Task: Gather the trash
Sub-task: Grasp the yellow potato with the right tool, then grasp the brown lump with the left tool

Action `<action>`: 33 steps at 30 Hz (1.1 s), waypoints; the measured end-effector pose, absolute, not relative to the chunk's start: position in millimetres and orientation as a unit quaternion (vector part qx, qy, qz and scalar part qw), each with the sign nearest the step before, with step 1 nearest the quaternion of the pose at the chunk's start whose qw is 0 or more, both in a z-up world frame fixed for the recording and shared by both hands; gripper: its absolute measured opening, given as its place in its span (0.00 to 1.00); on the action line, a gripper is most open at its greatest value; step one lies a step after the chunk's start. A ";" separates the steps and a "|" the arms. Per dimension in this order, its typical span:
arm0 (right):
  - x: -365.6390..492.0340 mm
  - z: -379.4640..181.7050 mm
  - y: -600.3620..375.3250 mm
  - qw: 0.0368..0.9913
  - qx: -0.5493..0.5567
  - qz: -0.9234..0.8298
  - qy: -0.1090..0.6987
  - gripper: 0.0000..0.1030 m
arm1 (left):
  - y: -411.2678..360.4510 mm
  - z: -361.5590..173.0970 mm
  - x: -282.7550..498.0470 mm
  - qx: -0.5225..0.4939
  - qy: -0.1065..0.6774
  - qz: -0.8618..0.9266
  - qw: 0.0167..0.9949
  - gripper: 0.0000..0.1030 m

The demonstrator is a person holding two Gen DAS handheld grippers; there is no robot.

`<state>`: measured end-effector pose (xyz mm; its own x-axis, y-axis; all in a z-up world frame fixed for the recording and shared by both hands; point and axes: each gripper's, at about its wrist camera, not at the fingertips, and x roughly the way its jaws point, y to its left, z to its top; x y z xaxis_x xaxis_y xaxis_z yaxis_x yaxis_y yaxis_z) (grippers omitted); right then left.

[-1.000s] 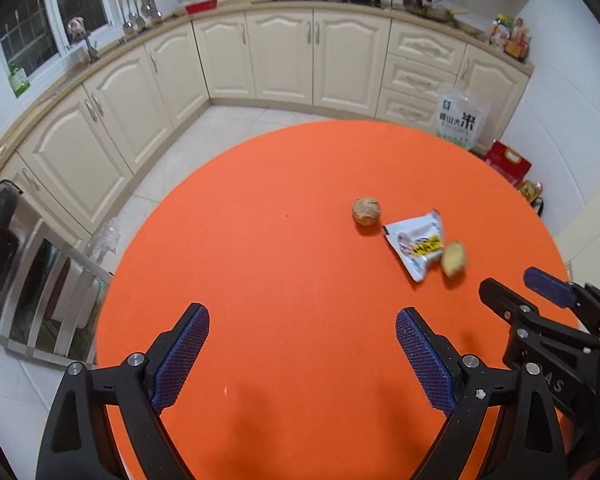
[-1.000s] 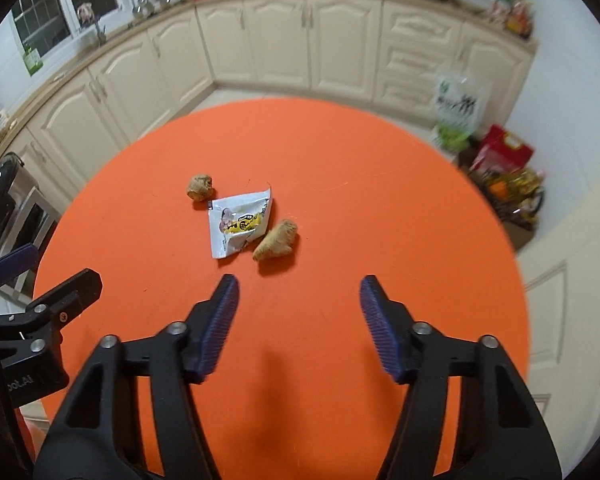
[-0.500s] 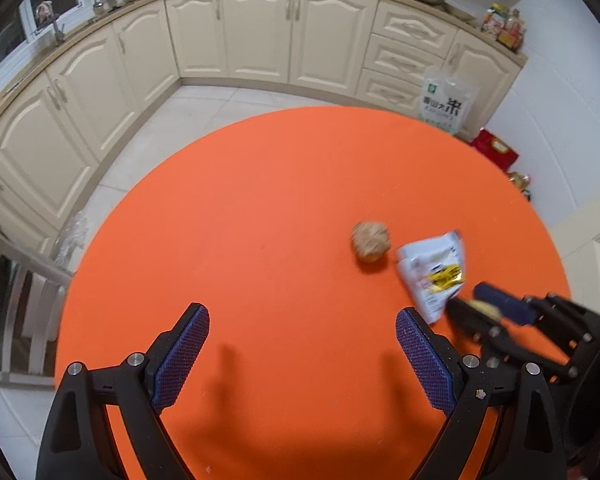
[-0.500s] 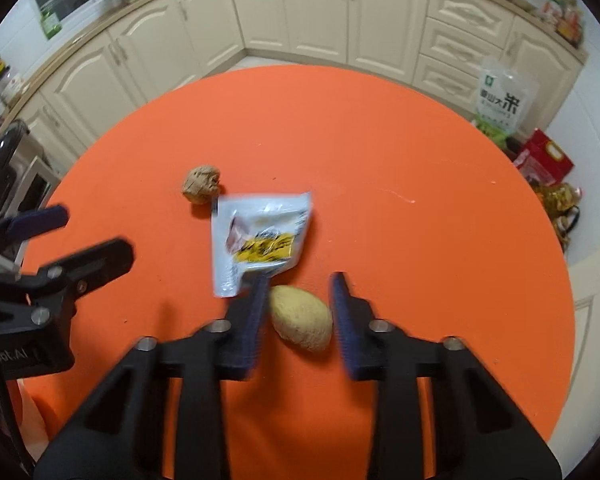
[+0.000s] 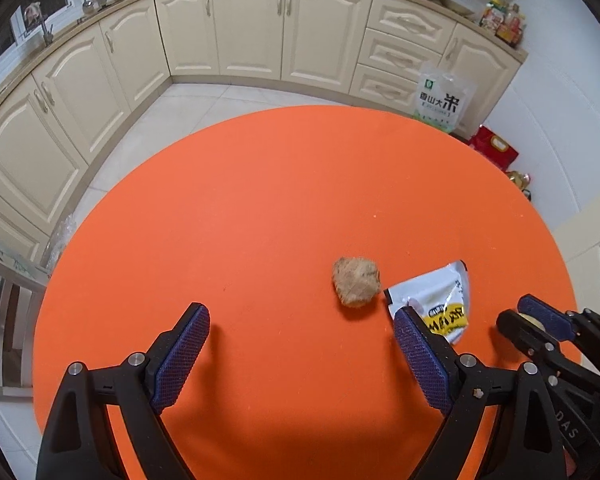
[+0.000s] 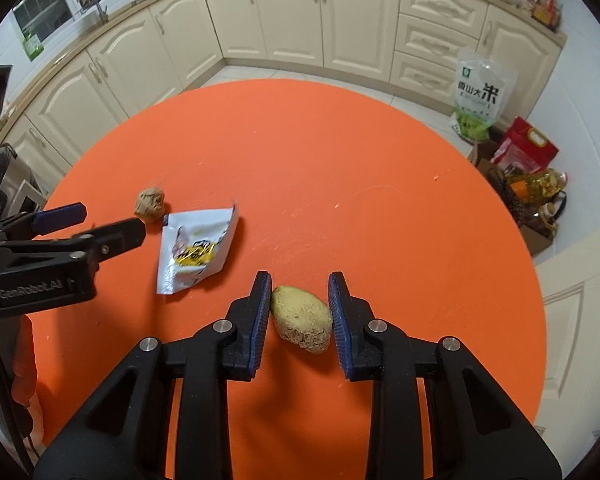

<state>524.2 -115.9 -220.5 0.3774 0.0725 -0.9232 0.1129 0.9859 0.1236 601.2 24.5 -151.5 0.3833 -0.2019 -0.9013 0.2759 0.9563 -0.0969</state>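
On the round orange table (image 6: 380,200) lie a yellowish lump (image 6: 300,316), a white and yellow snack wrapper (image 6: 196,244) and a crumpled brown lump (image 6: 150,204). My right gripper (image 6: 300,282) is shut on the yellowish lump, with both blue pads against its sides and the lump resting on the table. In the left wrist view the right gripper (image 5: 518,314) shows at the right edge. My left gripper (image 5: 300,320) is wide and its jaws are closing, with nothing between them. The brown lump (image 5: 356,286) sits just beyond its fingertips, and the wrapper (image 5: 440,296) lies by the right finger.
A rice bag (image 6: 478,96), a red box (image 6: 528,148) and an oil bottle (image 6: 536,184) stand on the floor past the table's far right edge. Cream cabinets (image 5: 252,28) line the far wall. The left gripper (image 6: 110,222) reaches in beside the wrapper.
My right gripper came down over the yellowish lump and its jaws narrowed onto it. My left gripper moved lower and closer to the brown lump and wrapper.
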 end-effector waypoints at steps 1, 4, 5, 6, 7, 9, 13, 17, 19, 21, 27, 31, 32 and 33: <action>524.2 -222.2 -115.9 0.825 0.084 -0.011 0.559 0.27 | 21.5 -152.6 604.0 0.033 0.534 -0.144 0.833 0.85; 523.0 -227.5 -113.7 0.827 0.082 -0.004 0.556 0.27 | 14.7 -158.5 596.3 0.019 0.530 -0.154 0.834 0.82; 523.9 -227.2 -115.0 0.827 0.078 -0.002 0.557 0.27 | 13.7 -160.0 598.8 0.014 0.527 -0.157 0.835 0.80; 524.2 -227.6 -114.5 0.828 0.076 -0.002 0.556 0.27 | 13.1 -161.7 599.8 0.012 0.525 -0.160 0.836 0.75; 524.2 -227.7 -114.9 0.829 0.077 -0.001 0.554 0.27 | 14.4 -163.8 597.4 0.016 0.526 -0.162 0.835 0.70; 522.7 -228.2 -116.5 0.829 0.086 0.003 0.553 0.27 | 15.7 -171.9 586.8 0.034 0.534 -0.160 0.829 0.59; 520.6 -229.8 -119.9 0.829 0.092 0.005 0.551 0.27 | 6.2 -172.2 576.6 0.061 0.521 -0.166 0.835 0.37; 519.7 -229.5 -116.1 0.831 0.083 0.002 0.550 0.27 | -2.2 -176.3 569.9 0.064 0.518 -0.181 0.833 0.21; 520.0 -229.0 -115.8 0.830 0.085 0.001 0.551 0.26 | -4.8 -178.1 568.8 0.070 0.515 -0.179 0.835 0.21; 519.7 -228.8 -115.1 0.830 0.086 0.000 0.552 0.26 | -5.4 -179.1 565.1 0.066 0.516 -0.180 0.835 0.21; 516.3 -226.4 -114.5 0.828 0.089 -0.001 0.554 0.26 | 1.5 -165.6 541.5 0.063 0.515 -0.177 0.836 0.21; 507.1 -221.0 -117.0 0.827 0.094 -0.006 0.554 0.26 | -2.9 -158.8 524.4 0.062 0.511 -0.182 0.838 0.21; 505.7 -219.3 -117.7 0.827 0.096 -0.006 0.553 0.26 | 0.6 -155.1 518.7 0.060 0.510 -0.183 0.838 0.21; 501.6 -215.5 -117.6 0.828 0.099 -0.007 0.551 0.26 | 0.3 -153.0 512.8 0.059 0.509 -0.186 0.839 0.21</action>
<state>501.6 -117.6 -215.5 0.3921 0.0980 -0.9147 0.1197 0.9804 0.1563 512.8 0.3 -153.0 0.4132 -0.2518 -0.8751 0.3713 0.9241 -0.0906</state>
